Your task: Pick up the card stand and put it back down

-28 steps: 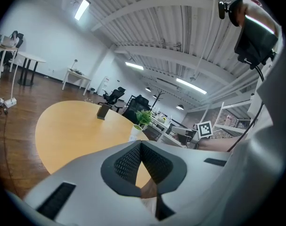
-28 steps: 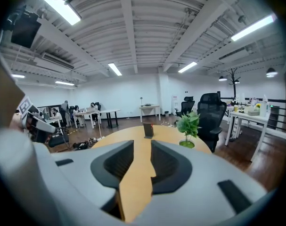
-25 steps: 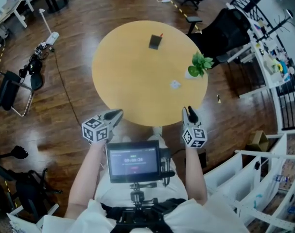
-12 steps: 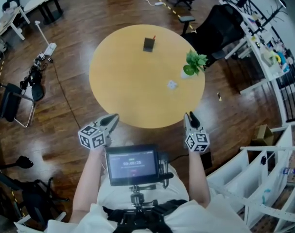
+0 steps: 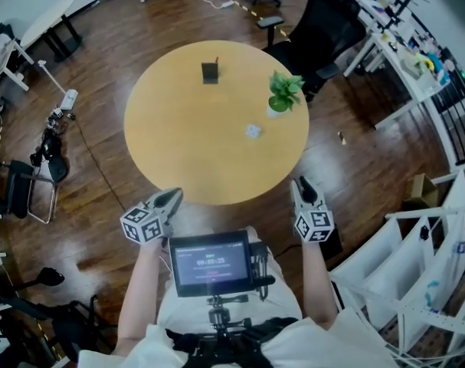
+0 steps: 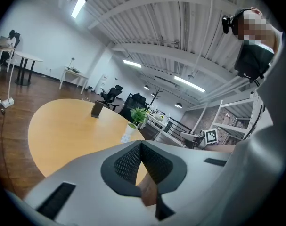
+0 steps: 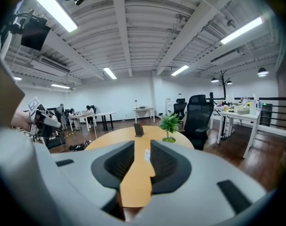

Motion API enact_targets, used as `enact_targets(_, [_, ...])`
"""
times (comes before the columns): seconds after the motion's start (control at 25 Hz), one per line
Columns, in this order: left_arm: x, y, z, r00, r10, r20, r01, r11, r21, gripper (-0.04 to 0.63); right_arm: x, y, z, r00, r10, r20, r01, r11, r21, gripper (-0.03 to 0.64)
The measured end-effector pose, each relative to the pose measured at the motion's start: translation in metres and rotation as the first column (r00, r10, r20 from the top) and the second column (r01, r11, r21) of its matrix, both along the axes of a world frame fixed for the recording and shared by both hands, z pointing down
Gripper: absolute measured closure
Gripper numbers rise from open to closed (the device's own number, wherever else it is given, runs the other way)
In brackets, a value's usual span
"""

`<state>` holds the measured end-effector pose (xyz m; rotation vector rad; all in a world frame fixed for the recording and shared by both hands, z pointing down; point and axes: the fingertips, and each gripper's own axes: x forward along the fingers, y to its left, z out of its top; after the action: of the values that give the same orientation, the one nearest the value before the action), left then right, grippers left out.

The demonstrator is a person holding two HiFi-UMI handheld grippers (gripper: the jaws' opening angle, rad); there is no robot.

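Observation:
The card stand (image 5: 210, 72) is a small dark upright block at the far side of the round wooden table (image 5: 186, 152). It also shows far off in the left gripper view (image 6: 96, 109) and the right gripper view (image 7: 138, 129). My left gripper (image 5: 175, 196) hovers off the table's near edge, left of centre. Its jaws meet at the tips (image 6: 141, 144) with nothing in them. My right gripper (image 5: 299, 182) hangs at the near right edge. It (image 7: 142, 147) is open, with only bare tabletop showing through the gap.
A potted green plant (image 5: 280, 94) stands at the table's right side, with a small white item (image 5: 253, 131) on the tabletop nearer me. A black office chair (image 5: 316, 21) sits beyond the table, white shelving (image 5: 416, 267) at my right, and a chair (image 5: 21, 194) on the floor at left.
The view has swung, so the table and card stand sit further left in the picture. Both grippers stay off the near edge, a little lower in view. Jaws look unchanged.

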<state>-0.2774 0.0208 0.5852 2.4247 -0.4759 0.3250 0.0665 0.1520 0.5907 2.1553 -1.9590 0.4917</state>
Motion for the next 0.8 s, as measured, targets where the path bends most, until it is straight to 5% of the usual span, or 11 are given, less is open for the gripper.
enact_targets(0.8, [0.133,0.058,-0.053,1.000,0.007,-0.016,-0.006,0.999,0.051,0.595,0.065,0.041,-0.076,0.987,-0.159,0.038,0.157,0.987,0.037,0.497])
